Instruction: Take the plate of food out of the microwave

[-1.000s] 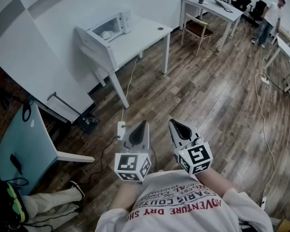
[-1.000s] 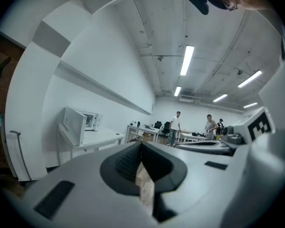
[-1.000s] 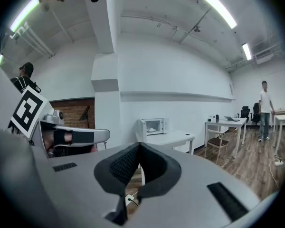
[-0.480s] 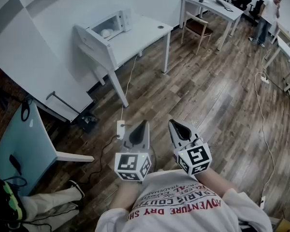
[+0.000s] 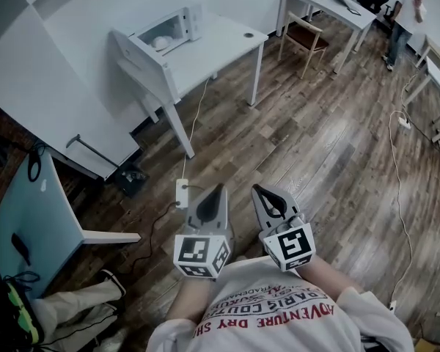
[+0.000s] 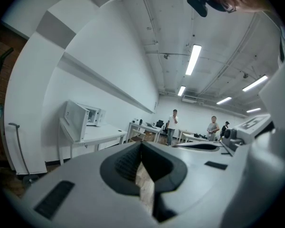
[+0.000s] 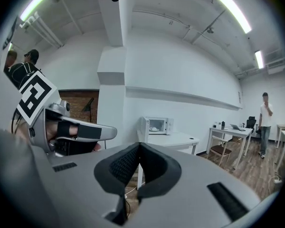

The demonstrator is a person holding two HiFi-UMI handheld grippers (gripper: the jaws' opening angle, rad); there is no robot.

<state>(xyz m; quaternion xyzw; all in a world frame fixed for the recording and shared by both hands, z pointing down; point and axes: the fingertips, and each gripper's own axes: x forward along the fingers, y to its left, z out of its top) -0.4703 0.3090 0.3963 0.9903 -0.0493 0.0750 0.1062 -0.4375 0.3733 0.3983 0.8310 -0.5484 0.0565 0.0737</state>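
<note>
The room is large, with a floor [image 5: 315, 145] of dark wooden planks and a plain white wall [image 5: 95, 6]. Against this wall stands a long white counter [image 5: 220, 50], well apart from the person who holds the two tools. At the left end of this counter sits the white microwave [image 5: 169, 32]. Its door [image 5: 128, 48] is swung fully open to the side, so the inside is in sight.

In the far corner there is a second counter [image 5: 330, 6] with some small items on top, and a wooden chair [image 5: 302, 41] is placed just beside it. A person [image 5: 405, 17] stands near the right edge of the head view, far from the microwave. At the left edge of the head view a pale blue counter [image 5: 26, 211] shows.

At the bottom of the head view the two tools are held side by side, near each other, in front of a white shirt [image 5: 271, 321] with red print. The left tongs [image 5: 219, 189] are closed, with nothing between them. The right tongs [image 5: 255, 189] are also closed and empty. Both point over the floor, roughly towards the white counter.

On the floor, just beside the tip of the left tongs in the head view, lies a white power strip [image 5: 182, 193]. A thin cable [image 5: 198, 116] runs from it up to the counter.

The plate [image 5: 160, 42] is inside the microwave, with something pale on it. It is too small to tell what the food is.
</note>
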